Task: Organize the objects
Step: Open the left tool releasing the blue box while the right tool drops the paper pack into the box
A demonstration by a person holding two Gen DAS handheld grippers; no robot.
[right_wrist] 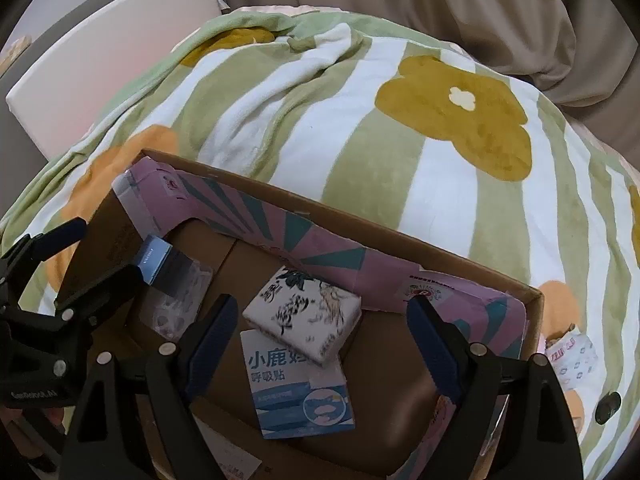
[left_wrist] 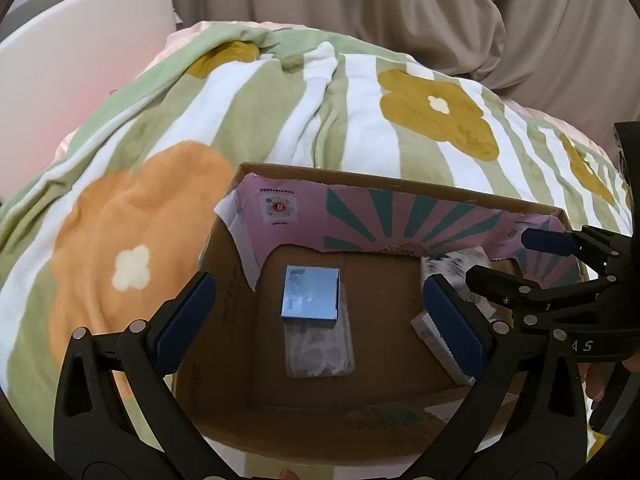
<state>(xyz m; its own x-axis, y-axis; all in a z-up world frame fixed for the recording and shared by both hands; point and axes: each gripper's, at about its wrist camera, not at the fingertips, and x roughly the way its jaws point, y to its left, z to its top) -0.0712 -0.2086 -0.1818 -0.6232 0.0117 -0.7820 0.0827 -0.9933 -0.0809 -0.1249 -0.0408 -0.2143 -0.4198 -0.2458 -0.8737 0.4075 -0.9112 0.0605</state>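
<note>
Both grippers, left gripper [left_wrist: 320,312] and right gripper [right_wrist: 320,344], hang spread wide and empty over the cardboard box [left_wrist: 400,182]. Inside lie, leftward, a blue box [left_wrist: 310,294] on a clear packet [left_wrist: 320,350]; rightward, a patterned pack [right_wrist: 304,312] atop a blue-white carton [right_wrist: 298,392]. Lowering squarely would help; the box's near wall is cut off.

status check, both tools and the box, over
Left tool open, empty, above the cardboard box. Right tool open, empty. Blue box, ink-print pack inside. Nothing in the way.
</note>
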